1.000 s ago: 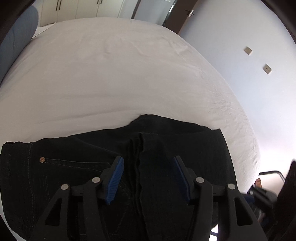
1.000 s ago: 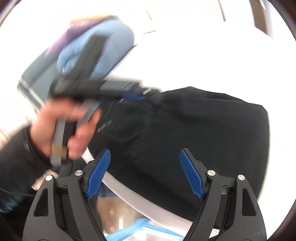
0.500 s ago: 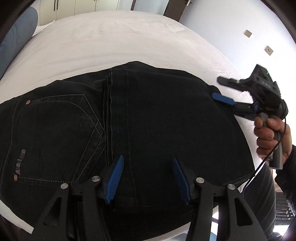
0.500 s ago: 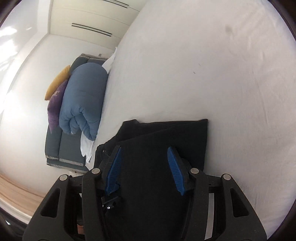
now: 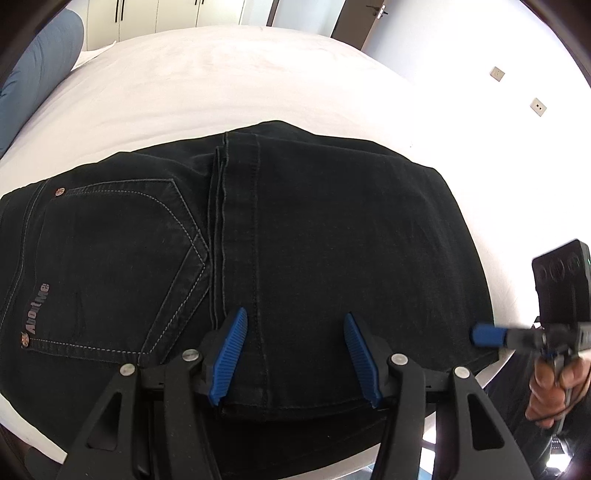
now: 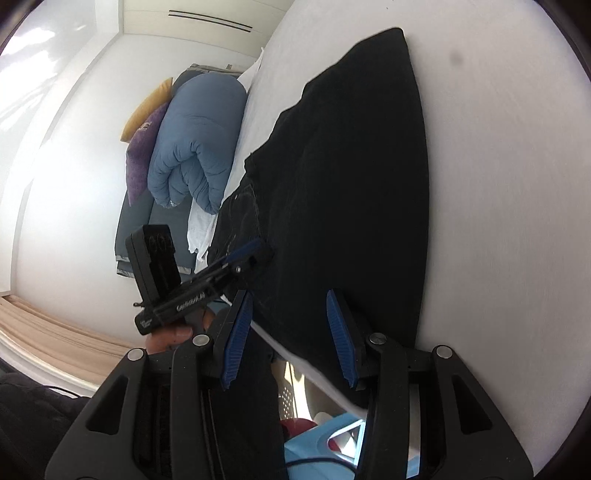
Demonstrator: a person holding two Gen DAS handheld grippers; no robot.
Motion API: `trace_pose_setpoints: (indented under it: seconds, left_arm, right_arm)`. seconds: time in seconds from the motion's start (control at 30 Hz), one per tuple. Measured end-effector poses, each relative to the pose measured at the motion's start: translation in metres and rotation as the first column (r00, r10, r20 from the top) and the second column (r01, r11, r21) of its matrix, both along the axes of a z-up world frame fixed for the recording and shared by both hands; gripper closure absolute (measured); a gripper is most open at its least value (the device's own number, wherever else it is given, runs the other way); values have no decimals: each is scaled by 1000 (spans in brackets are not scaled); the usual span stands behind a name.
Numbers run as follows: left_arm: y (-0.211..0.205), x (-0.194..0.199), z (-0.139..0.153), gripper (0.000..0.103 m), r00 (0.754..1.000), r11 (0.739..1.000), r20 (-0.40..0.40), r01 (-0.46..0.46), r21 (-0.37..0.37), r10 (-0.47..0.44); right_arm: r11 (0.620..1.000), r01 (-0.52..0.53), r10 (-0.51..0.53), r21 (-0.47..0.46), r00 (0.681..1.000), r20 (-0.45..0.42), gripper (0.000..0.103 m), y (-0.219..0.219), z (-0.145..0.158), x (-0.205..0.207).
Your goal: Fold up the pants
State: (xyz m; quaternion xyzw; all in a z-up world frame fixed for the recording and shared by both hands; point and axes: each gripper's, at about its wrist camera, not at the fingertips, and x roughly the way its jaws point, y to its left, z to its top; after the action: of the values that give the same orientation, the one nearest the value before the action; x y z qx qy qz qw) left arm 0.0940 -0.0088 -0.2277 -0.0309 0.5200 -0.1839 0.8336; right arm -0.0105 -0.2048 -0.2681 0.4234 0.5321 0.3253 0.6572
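Note:
Black jeans (image 5: 303, 236) lie folded in a compact stack on the white bed (image 5: 221, 81), back pocket and a grey logo at the left. My left gripper (image 5: 293, 350) is open, its blue pads over the stack's near edge, holding nothing. My right gripper (image 6: 291, 332) is open and empty, over the near end of the jeans (image 6: 351, 184) at the bed's edge. The right gripper also shows at the right in the left wrist view (image 5: 487, 336), just off the stack's corner. The left gripper shows in the right wrist view (image 6: 240, 254), touching the jeans' left edge.
A rolled blue duvet (image 6: 195, 144) with purple and yellow pillows lies on a grey sofa beside the bed. Wardrobe doors (image 5: 155, 14) and a door stand beyond the bed. A light blue basket (image 6: 332, 439) sits on the floor below the bed edge.
The left gripper has pulled back a little, so the stack sits slightly farther off. The right gripper has swung down to the stack's near right corner, and its view has turned along the jeans.

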Motion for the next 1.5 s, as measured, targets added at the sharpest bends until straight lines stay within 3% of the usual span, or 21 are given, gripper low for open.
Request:
trace_pose_setpoints:
  seconds: [0.13,0.27,0.33,0.37,0.4,0.43,0.47,0.53,0.6,0.77,0.87,1.0,1.1,1.13,1.17,1.27,1.37,1.5]
  left_arm:
    - [5,-3,-2,46,1000,1000,7,-23,-22,23]
    - [19,-4,2,40,997,990,-5,-71,-121,71]
    - [26,-5,6,37,995,979,-15,-101,-176,100]
    - [32,-6,9,37,993,972,-27,-120,-204,117]
    - [40,-7,14,37,989,959,-41,-147,-241,141]
    - [49,-9,18,37,985,946,-44,-172,-273,166]
    - [61,-14,25,36,979,932,-36,-200,-303,199]
    - [95,-26,41,22,956,895,-1,-274,-351,292]
    - [141,-39,53,13,911,837,20,-370,-402,413]
    - [245,-60,55,12,781,669,-38,-558,-491,623]
    - [279,-65,48,12,727,609,-80,-626,-487,682]
    - [298,-64,33,12,686,601,-134,-702,-383,715]
    - [302,-60,20,12,671,597,-171,-728,-337,721]
    - [300,-57,16,12,671,598,-179,-730,-330,720]
    - [296,-53,12,12,672,601,-186,-731,-325,717]
    - [294,-44,-1,12,673,599,-215,-733,-322,708]
    - [292,-37,-8,11,656,567,-237,-746,-349,717]
    - [301,-44,-20,7,638,486,-272,-744,-458,720]
  right_arm:
    - [998,-29,29,-52,1000,9,60,0,26,-22]
    - [992,93,-103,86,989,109,60,-17,62,-11]
    - [982,146,-157,117,983,92,50,-21,57,2]
    - [984,157,-162,83,985,60,38,-18,44,10]
    - [989,151,-151,10,989,11,38,-11,28,18]
    - [989,130,-133,-66,990,-53,49,-5,9,23]
    - [982,142,-150,-126,987,-53,64,-4,4,23]
    - [980,167,-174,-104,983,-54,61,-4,9,21]
    - [980,177,-182,-92,982,-57,57,-4,18,16]
    - [988,153,-153,-1,988,-10,56,11,47,14]
    - [992,120,-121,39,993,17,56,24,64,26]
    - [994,101,-102,46,995,18,56,45,75,53]
    - [992,126,-124,26,990,-73,50,47,47,67]
    - [992,125,-127,-26,982,-138,52,49,30,70]
    - [991,127,-135,-52,973,-189,65,50,14,69]
    - [984,179,-178,-8,965,-191,67,42,15,66]
    - [986,165,-160,12,969,-191,67,39,15,65]
    - [984,175,-167,24,965,-202,67,32,16,66]
